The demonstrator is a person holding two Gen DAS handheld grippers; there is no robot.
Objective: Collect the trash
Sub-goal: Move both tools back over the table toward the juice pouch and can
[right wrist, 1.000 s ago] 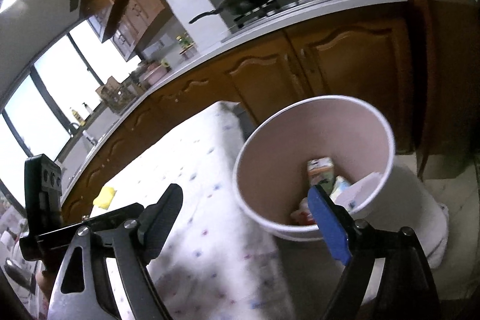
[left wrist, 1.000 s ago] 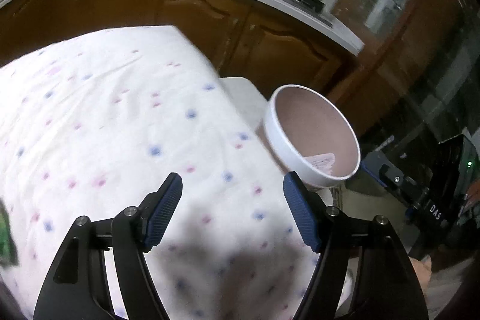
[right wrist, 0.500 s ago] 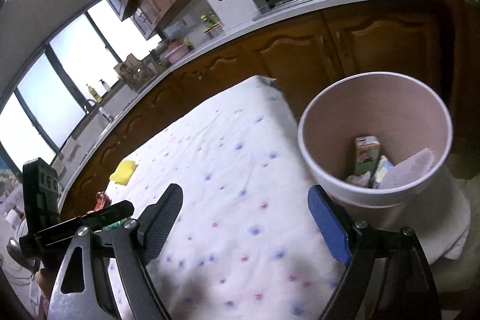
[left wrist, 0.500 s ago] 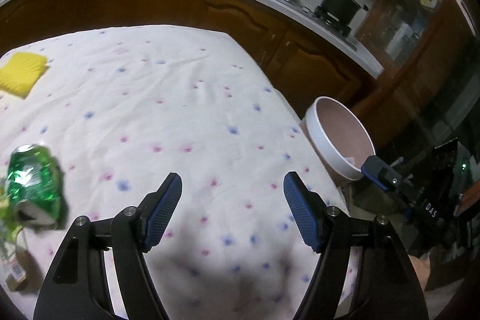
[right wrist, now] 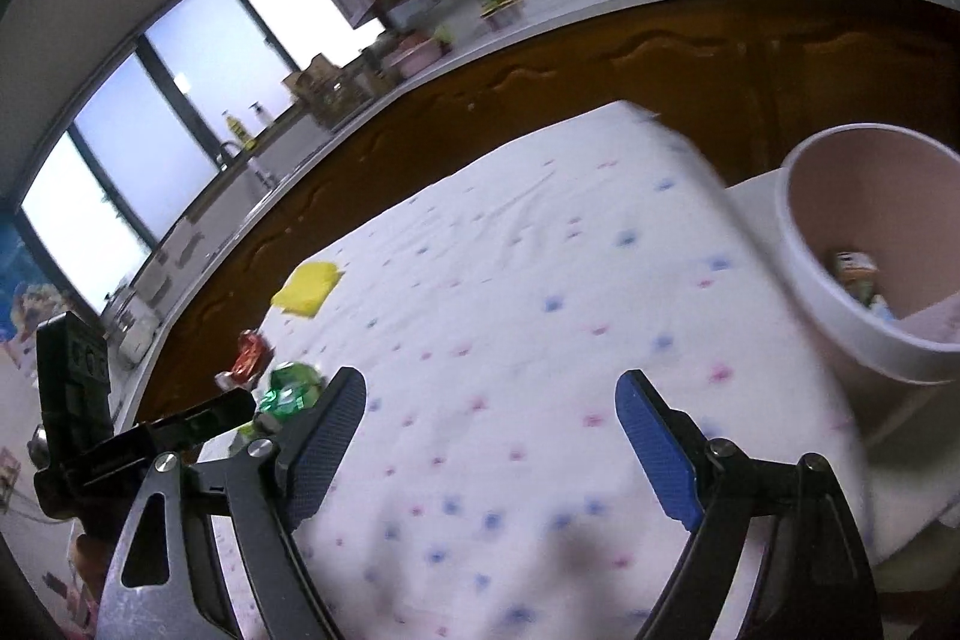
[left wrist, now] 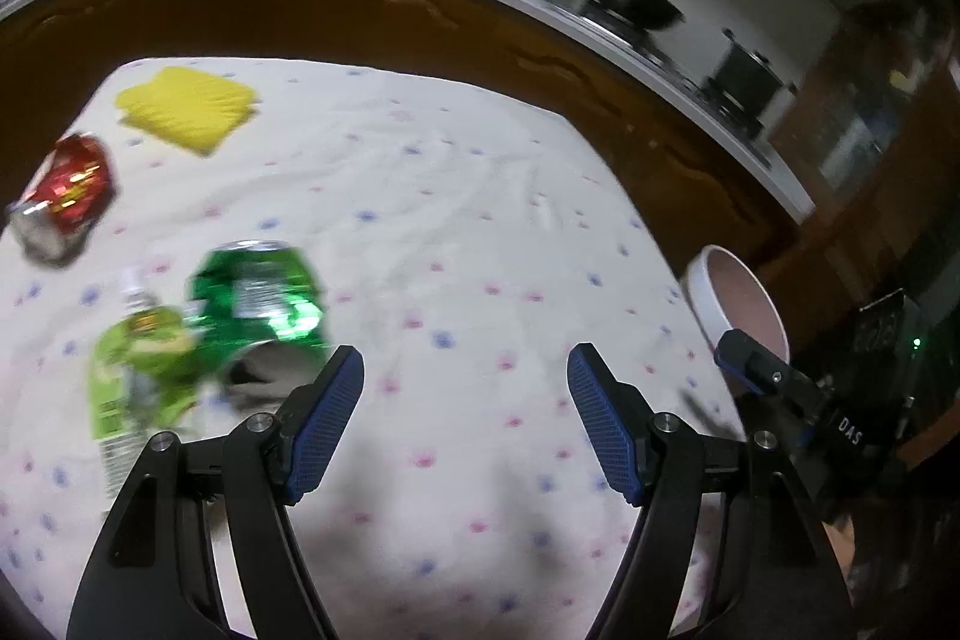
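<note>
- While both hang over the dotted tablecloth (left wrist: pixel 480 196), the left gripper (left wrist: pixel 465 415) and right gripper (right wrist: pixel 492 436) stand released, grasping nothing.
- The crushed green can (left wrist: pixel 258 298) lies left, beside a green bottle (left wrist: pixel 135 370).
- The red can (left wrist: pixel 66 196) and yellow sponge (left wrist: pixel 189 106) lie farther left.
- The white bin (right wrist: pixel 840 292) stands right of the table.

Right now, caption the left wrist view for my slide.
Open left gripper above a dotted tablecloth, with a crushed green can, red can and yellow sponge ahead.

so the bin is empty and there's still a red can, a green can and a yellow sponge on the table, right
Not quite: the bin is not empty. The right wrist view shows a small carton and other scraps already inside it. The rest holds: the red can, green can and yellow sponge lie on the table.
</note>
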